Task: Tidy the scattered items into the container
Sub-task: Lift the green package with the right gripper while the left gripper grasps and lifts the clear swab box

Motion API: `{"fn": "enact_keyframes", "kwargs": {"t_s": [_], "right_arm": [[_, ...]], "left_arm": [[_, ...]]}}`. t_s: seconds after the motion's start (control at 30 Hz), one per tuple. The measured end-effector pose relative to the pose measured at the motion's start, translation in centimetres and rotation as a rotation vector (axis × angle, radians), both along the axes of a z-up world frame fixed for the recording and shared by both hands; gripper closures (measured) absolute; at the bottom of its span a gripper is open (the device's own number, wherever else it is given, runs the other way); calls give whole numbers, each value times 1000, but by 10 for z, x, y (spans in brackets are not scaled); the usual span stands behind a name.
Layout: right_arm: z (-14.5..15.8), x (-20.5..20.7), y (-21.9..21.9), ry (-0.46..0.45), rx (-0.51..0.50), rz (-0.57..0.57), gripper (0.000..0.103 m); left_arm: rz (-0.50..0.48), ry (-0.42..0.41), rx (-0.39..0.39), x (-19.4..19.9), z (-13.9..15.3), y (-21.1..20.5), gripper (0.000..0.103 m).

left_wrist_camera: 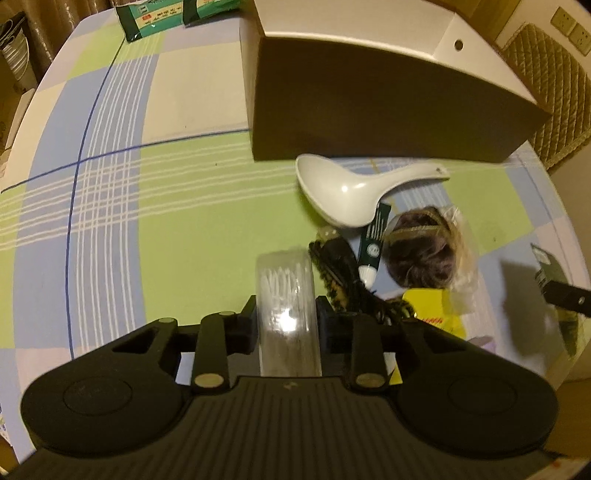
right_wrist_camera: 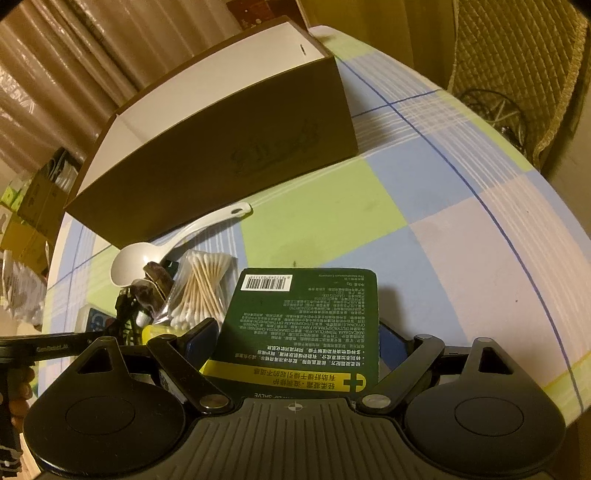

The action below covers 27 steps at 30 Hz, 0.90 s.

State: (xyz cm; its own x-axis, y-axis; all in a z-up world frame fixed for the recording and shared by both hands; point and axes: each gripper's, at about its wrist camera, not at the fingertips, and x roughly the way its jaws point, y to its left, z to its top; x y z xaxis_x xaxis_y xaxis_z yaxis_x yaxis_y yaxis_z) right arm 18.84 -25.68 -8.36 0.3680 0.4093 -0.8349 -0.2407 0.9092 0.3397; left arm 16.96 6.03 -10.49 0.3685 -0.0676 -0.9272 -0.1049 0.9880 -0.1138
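My left gripper (left_wrist_camera: 286, 314) is shut on a clear round case of cotton swabs (left_wrist_camera: 286, 295), held above the cloth. My right gripper (right_wrist_camera: 295, 339) is shut on a dark green carded package (right_wrist_camera: 306, 325); it also shows at the right edge of the left wrist view (left_wrist_camera: 550, 273). The brown cardboard box (left_wrist_camera: 388, 107) with white inside stands open behind the pile; it also shows in the right wrist view (right_wrist_camera: 221, 147). In front of it lie a white ladle (left_wrist_camera: 351, 192), a small green tube (left_wrist_camera: 375, 240), a dark hair bun in plastic (left_wrist_camera: 424, 254), a black cable (left_wrist_camera: 340, 269) and a yellow packet (left_wrist_camera: 436, 310).
A bag of cotton swabs (right_wrist_camera: 203, 291) lies beside the ladle (right_wrist_camera: 166, 247). Green tissue packs (left_wrist_camera: 147, 18) sit at the far left of the checked tablecloth (left_wrist_camera: 147, 221). A quilted chair (left_wrist_camera: 546, 85) stands at the right, behind the table's edge.
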Motion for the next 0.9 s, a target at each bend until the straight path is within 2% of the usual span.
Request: {"fn": "enact_keyframes", "kwargs": {"t_s": [0.17, 0.33, 0.73, 0.9], "right_arm": [[1, 1, -3, -12, -3, 32, 17], [4, 4, -5, -28, -3, 71, 17], [20, 14, 1, -101, -4, 187, 17], [31, 23, 0, -122, 27, 216, 17]], "left_arm": [[-15, -23, 48, -5, 1, -10, 78], [17, -27, 62, -13, 4, -8, 78], [81, -112, 76, -31, 42, -18, 78], [89, -153, 67, -32, 58, -26, 78]]}}
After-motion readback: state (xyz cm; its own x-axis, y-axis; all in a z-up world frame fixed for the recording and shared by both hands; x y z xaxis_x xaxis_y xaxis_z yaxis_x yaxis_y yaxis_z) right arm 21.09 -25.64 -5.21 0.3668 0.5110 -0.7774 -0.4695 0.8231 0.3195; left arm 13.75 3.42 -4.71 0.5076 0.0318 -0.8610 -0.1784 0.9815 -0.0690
